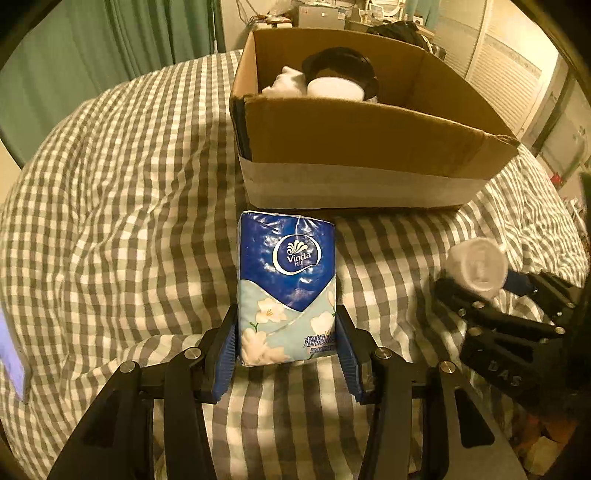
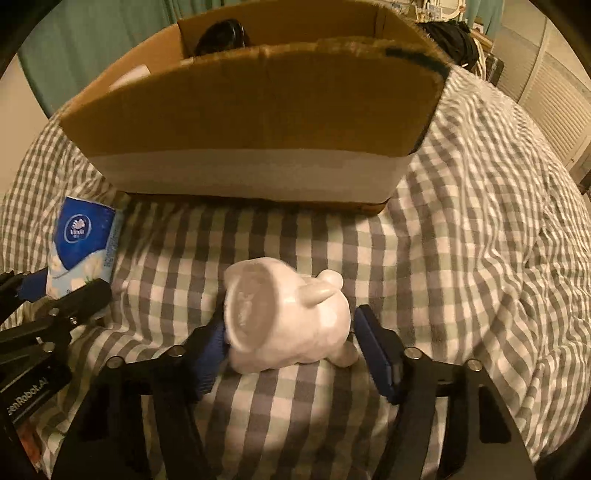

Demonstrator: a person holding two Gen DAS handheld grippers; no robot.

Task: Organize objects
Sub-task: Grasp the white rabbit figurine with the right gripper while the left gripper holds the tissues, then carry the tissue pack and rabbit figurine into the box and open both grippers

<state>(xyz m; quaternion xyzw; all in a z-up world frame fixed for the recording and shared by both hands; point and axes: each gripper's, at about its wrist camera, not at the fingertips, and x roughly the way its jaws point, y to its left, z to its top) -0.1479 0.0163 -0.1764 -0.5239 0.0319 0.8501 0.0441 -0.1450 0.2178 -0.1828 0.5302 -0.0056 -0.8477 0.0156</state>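
Left wrist view: left gripper, blue pads pinching the lower sides of a Vinda tissue pack just before the cardboard box on the checked bedcover. Right gripper, fingers spread around a white ceramic figurine; left pad touching, right pad apart. Advice: close squarely on the figurine's body, lift both clear of the box wall, lower inside beside the white jar. Legible: "Vinda"; "Robot.AI" on the gripper housing.

Grey-white checked bedspread underneath everything, green curtain behind at left, white louvred doors at right, blurry cluttered shelf or desk, possibly, at back.
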